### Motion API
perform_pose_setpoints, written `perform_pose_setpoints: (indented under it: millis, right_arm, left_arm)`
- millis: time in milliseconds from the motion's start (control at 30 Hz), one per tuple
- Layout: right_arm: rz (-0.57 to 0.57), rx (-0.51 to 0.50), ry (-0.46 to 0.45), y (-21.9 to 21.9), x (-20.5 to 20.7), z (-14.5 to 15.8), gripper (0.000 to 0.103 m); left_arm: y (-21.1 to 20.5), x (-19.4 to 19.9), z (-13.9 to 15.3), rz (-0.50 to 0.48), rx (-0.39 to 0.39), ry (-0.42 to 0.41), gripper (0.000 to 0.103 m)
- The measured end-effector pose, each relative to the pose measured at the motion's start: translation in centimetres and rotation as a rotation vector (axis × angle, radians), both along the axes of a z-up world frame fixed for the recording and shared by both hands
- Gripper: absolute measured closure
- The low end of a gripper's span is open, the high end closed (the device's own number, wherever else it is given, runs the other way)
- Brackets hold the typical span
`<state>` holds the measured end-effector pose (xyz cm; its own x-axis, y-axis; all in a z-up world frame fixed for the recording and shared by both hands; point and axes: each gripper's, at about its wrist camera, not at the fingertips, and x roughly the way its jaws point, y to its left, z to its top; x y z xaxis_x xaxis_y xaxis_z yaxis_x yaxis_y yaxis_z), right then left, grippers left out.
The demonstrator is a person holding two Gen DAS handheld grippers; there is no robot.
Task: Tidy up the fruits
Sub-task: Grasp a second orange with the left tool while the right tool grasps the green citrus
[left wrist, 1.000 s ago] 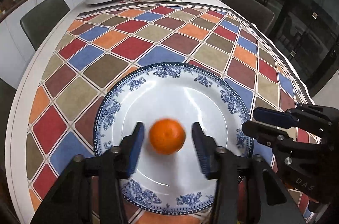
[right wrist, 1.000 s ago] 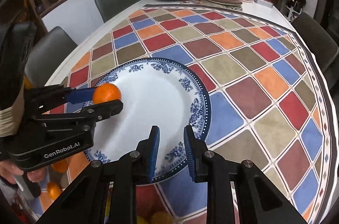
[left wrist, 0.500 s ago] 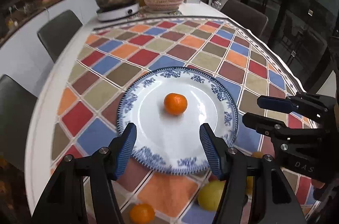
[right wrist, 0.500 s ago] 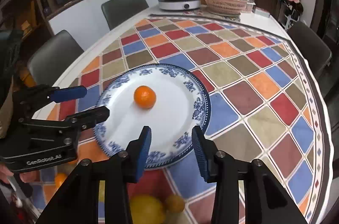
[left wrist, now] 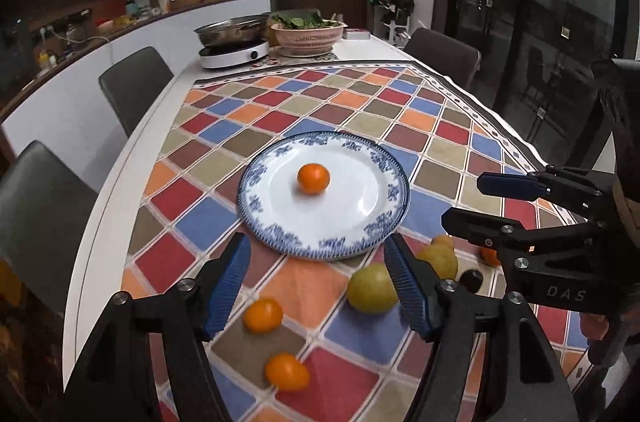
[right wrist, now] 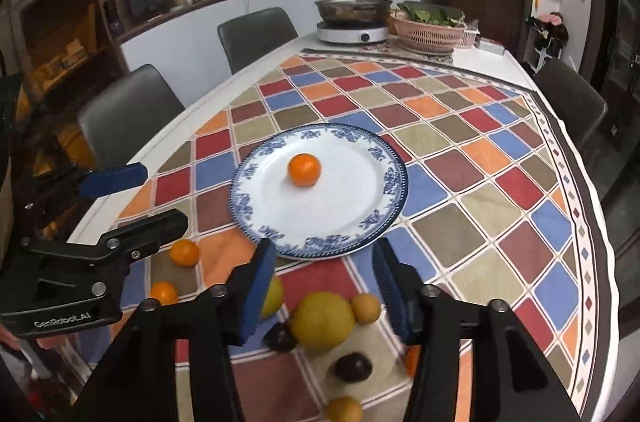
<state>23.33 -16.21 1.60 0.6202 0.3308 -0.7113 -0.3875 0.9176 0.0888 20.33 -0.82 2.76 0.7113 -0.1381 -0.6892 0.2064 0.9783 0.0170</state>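
One tangerine [left wrist: 313,178] sits delivered on the plate [left wrist: 256,206]; left gripper [left wrist: 316,282] and right gripper [right wrist: 324,282], jaws just opening and empty, hover over loose fruit awaiting sorting

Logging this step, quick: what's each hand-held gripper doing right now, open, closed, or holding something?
Left hand-held gripper: open, holding nothing, jaws just been opening.
Right hand-held gripper: open, holding nothing, jaws just been opening.
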Motion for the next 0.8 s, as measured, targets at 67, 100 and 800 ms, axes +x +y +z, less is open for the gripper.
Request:
perform_pose_setpoints:
  millis: [67,100,800]
  right_arm:
    - [0.022,-0.006,-0.012,0.6,-0.9,0.0,0.046]
    - [0.039,-0.015,-0.015,1.1,-1.3,-0.1,0.046]
    - [0.324,-0.261,0.148,7.5,-1.7,-4.5,0.046]
  left_arm:
    - [0.5,-1.2,-0.3,0.017,0.008,0.003,0.034]
    - [0.9,-1.8,-0.5,0.024,0.010,0.004,0.034]
    - [3.7,-3.9,-7.1,0.069,0.029,0.224,0.035]
